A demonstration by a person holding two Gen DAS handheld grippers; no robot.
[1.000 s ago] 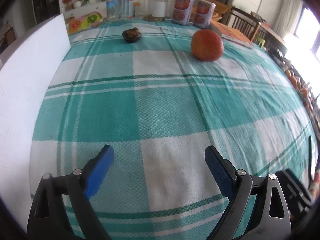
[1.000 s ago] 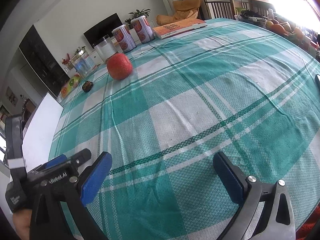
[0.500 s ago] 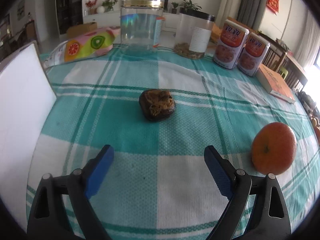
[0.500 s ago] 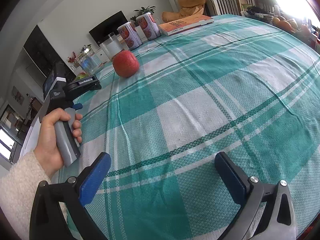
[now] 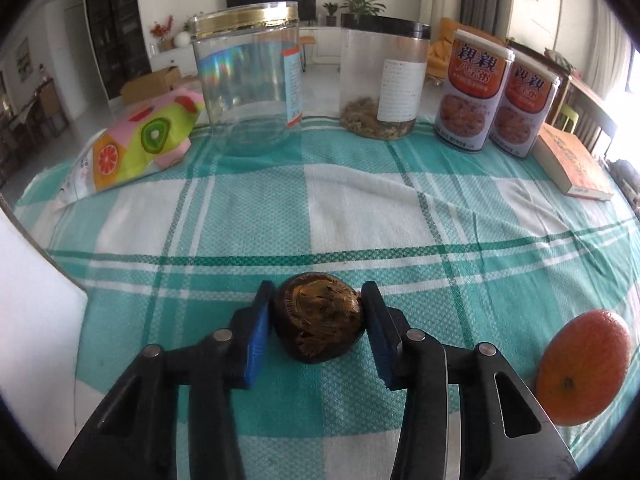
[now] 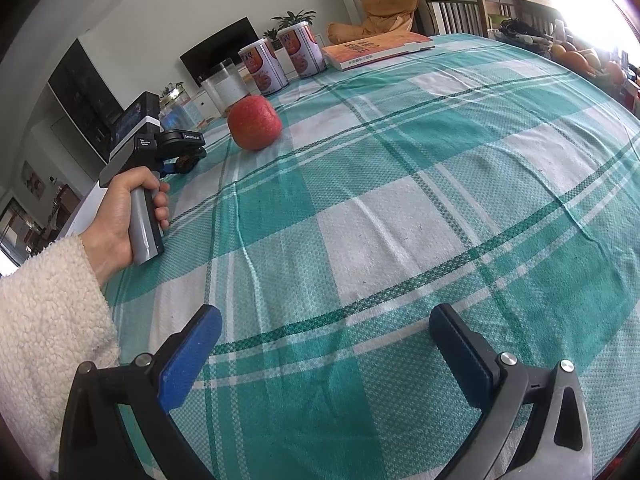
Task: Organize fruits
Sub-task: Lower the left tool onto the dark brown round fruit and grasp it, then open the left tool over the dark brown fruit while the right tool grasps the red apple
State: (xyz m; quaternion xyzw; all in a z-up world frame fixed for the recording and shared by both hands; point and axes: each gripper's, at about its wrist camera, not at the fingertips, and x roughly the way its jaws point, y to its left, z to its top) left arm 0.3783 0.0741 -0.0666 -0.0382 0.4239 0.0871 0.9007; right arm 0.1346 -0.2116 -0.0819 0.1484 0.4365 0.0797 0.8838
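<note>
Large Chinese characters 親親 stand on both cans (image 5: 469, 92), and small "GenRobot.AI" lettering marks the left hand-held gripper (image 6: 185, 164).

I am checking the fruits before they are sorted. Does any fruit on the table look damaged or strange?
Yes. The dark fruit between the pads of the left hand-held gripper, whose jaws are closing on it, looks brown, wrinkled and dried out, possibly spoiled. The orange fruit to its right looks smooth and sound.

Desk under teal-and-white checked cloth (image 5: 360, 208). Far edge, left to right: fruit-printed plastic pouch (image 5: 132, 144), lying flat; empty clear gold-lidded jar (image 5: 248, 80); clear black-lidded jar (image 5: 382, 80) with brown dregs; two red-labelled tins (image 5: 472, 94), touching; orange paperback book (image 5: 572, 164). White board (image 5: 32, 300) at left.
</note>
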